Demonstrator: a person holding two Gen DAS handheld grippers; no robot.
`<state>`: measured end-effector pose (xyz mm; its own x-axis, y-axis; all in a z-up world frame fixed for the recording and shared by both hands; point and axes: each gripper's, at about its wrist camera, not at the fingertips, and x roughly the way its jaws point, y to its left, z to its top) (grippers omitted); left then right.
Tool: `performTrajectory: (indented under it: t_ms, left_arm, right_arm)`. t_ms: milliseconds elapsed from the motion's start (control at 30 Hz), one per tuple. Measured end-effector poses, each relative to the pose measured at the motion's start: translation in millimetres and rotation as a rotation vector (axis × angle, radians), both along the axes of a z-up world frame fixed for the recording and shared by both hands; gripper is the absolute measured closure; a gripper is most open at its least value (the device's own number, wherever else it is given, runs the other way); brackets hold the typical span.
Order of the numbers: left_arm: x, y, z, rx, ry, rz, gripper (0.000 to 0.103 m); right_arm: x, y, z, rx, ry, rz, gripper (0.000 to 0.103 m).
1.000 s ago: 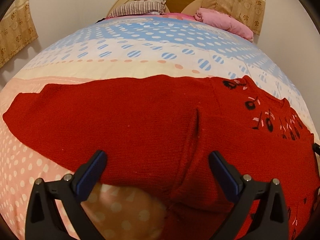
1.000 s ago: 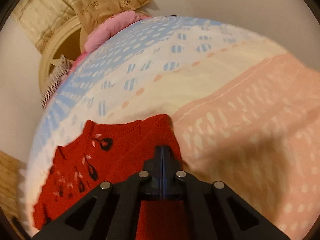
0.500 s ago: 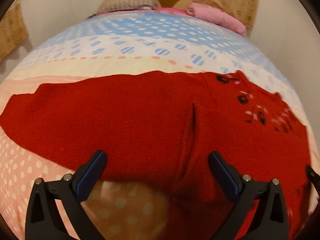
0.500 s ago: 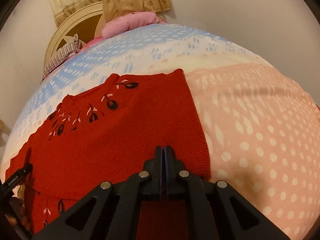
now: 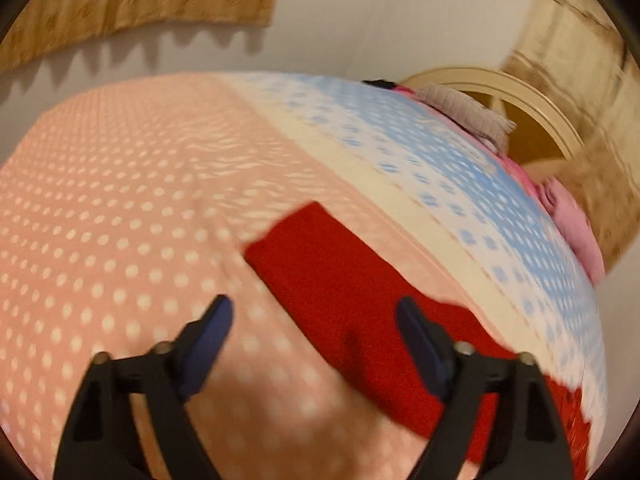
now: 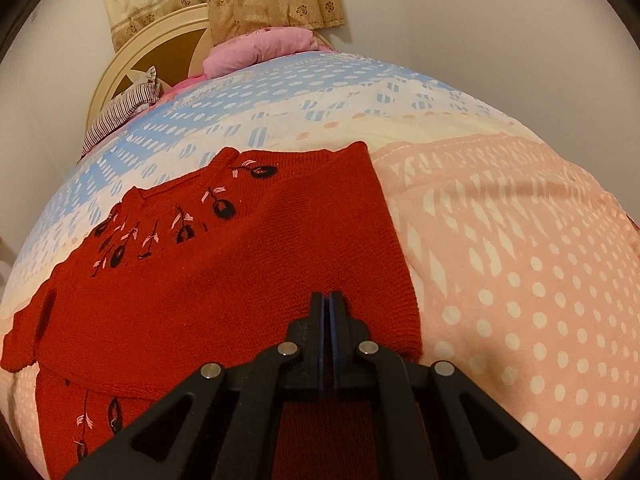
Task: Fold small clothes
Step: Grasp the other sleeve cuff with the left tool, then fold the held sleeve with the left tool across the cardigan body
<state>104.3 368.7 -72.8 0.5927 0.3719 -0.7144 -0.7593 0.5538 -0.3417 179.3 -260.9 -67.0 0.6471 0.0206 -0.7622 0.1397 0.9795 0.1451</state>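
left gripper swung over to sleeve, jaws apart and closing, right gripper jaws shut over sweater

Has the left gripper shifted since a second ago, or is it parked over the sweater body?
Yes. The left gripper, jaws closing on nothing, has swung away from the headboard, toward the red sweater sleeve's end.

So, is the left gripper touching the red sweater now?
Apart. In the left wrist view the left gripper has its jaws closing with only air between them; the red sweater lies on the bed beyond, no pad pressing it.
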Motion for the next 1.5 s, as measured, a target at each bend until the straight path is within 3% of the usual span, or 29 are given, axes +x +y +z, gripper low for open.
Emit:
performTrajectory:
  t_ms: [33, 100, 267, 333, 400, 500, 667, 800, 1033, 1300, 1400, 1500]
  left_arm:
    - [6.5, 9.9, -6.2, -0.040, 0.000, -0.021, 0.036]
    - [19.3, 15.7, -19.3, -0.103, 0.003, -0.071, 0.044]
    - [29.9, 6.1, -23.9, -0.103, -0.052, -0.112, 0.048]
    - [29.3, 4.5, -27.1, -0.090, -0.061, -0.089, 0.069]
    - [29.3, 9.2, -31.6, -0.094, -0.068, -0.077, 0.083]
    - [30.7, 15.3, -33.3, -0.123, -0.108, -0.086, 0.092]
    - [33.0, -1.2, -16.0, -0.054, -0.112, -0.145, 0.094]
    - [42.2, -37.0, 15.3, 0.035, -0.156, -0.216, 0.094]
    - [75.7, -160.0, 70.5, 0.205, -0.241, -0.519, 0.094]
    - [107.7, -297.0, 62.4, 0.282, -0.206, -0.803, 0.094]
    - [118.0, -334.4, 47.9, 0.348, -0.144, -0.871, 0.094]
    - [122.8, -348.9, 37.1, 0.332, -0.089, -0.907, 0.094]
  right_arm:
    - [-0.1, -0.2, -0.2, -0.001, 0.000, 0.000, 0.101]
    - [-0.1, -0.2, -0.1, 0.001, 0.000, 0.000, 0.101]
    - [-0.2, -1.6, -1.0, 0.013, -0.001, -0.001, 0.101]
    - [-0.1, -1.5, -1.1, 0.011, -0.001, -0.002, 0.101]
    - [-0.1, -1.6, -1.2, 0.009, -0.001, -0.001, 0.101]
    - [0.0, -1.8, -1.0, 0.012, -0.002, -0.001, 0.101]
    - [-0.2, -3.6, -0.9, 0.027, -0.004, -0.002, 0.101]
    - [0.2, -3.3, -0.6, 0.031, -0.007, -0.004, 0.101]
    - [-0.7, -7.1, -0.9, 0.060, -0.012, -0.007, 0.101]
    - [-1.2, -5.9, -0.9, 0.053, -0.014, -0.008, 0.101]
    - [-1.1, -5.8, -0.7, 0.056, -0.015, -0.008, 0.101]
    - [-1.3, -5.7, -0.8, 0.059, -0.016, -0.008, 0.101]
